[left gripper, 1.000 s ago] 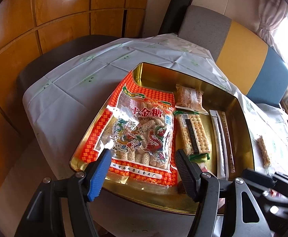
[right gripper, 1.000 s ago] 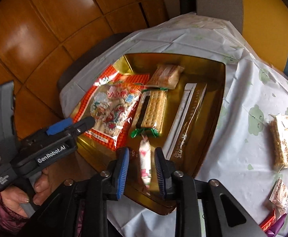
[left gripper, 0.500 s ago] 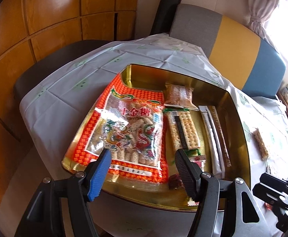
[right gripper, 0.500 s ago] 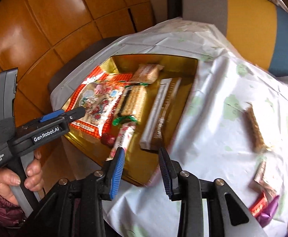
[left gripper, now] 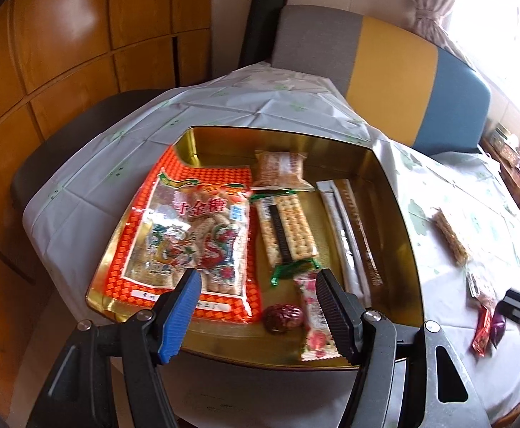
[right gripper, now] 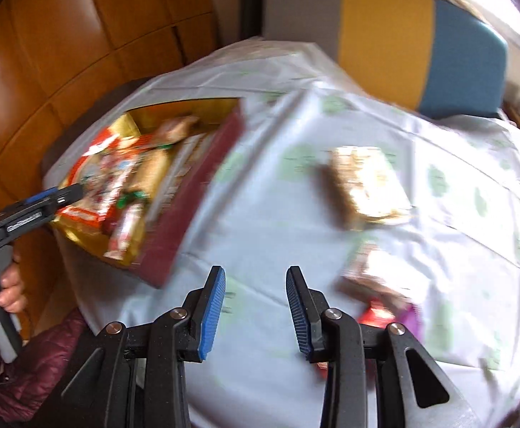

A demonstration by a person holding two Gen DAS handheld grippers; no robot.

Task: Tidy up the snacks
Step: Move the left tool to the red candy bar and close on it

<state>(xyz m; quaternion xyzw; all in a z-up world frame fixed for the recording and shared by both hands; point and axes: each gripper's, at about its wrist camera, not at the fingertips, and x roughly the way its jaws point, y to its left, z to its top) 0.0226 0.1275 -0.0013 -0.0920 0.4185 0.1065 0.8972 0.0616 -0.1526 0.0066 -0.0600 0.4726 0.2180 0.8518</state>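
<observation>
Both grippers empty; loose snacks lie off to my right, outside the tin.

My right gripper [right gripper: 254, 306] hangs with its jaws spread wide and nothing between them, over bare cloth on the surface [right gripper: 260, 221]. The nearest loose item, a clear-wrapped cereal bar [right gripper: 367, 182], lies ahead and to the right of it, long axis running roughly away from me, though blur softens its outline. Smaller red and purple sweets [right gripper: 392, 315] sit just right of the jaws. I judge the right hand far better placed for either. My left gripper [left gripper: 256, 306] is also wide open and holds nothing, hovering at the near edge of the gold tin [left gripper: 399, 221], where the red bag [left gripper: 188, 235], crackers [left gripper: 292, 228] and pink bar [left gripper: 313, 314] lie.
</observation>
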